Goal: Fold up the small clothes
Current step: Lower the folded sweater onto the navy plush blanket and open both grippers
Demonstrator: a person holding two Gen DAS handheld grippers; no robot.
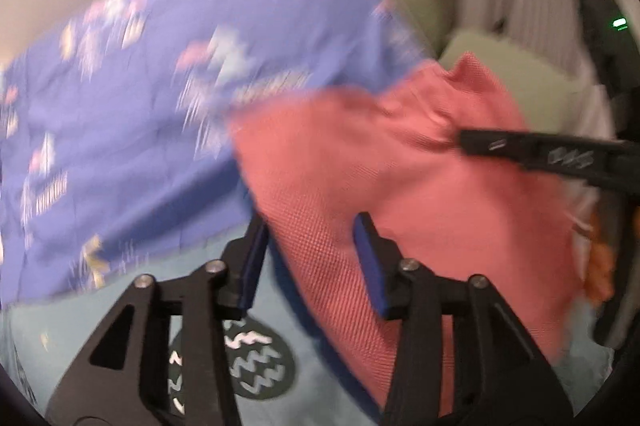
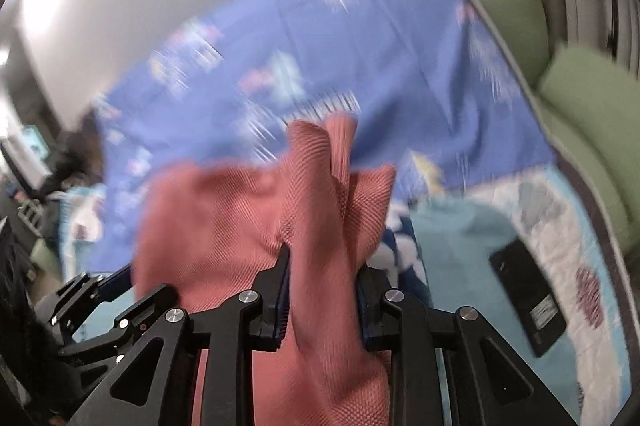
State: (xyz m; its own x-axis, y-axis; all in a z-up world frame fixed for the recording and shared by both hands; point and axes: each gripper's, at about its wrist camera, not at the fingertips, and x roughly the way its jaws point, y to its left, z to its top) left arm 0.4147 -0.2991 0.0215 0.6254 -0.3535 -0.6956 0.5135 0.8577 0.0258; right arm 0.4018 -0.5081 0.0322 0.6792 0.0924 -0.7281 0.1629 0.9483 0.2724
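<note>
Coral waffle-knit garment spans both tongs for laying flat: right gripper pinches it; left gripper part-open, cloth between, unpressed.

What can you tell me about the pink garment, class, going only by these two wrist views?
The pink garment is coral-pink with a fine mesh-like weave. It hangs crumpled and bunched, not yet folded, above the blue patterned sheet. A fold runs between the right gripper fingers, whose pads look closed on it. In the left view the cloth passes between the left gripper fingers, which stand apart without pinching it. Blur hides seams and shape.
</note>
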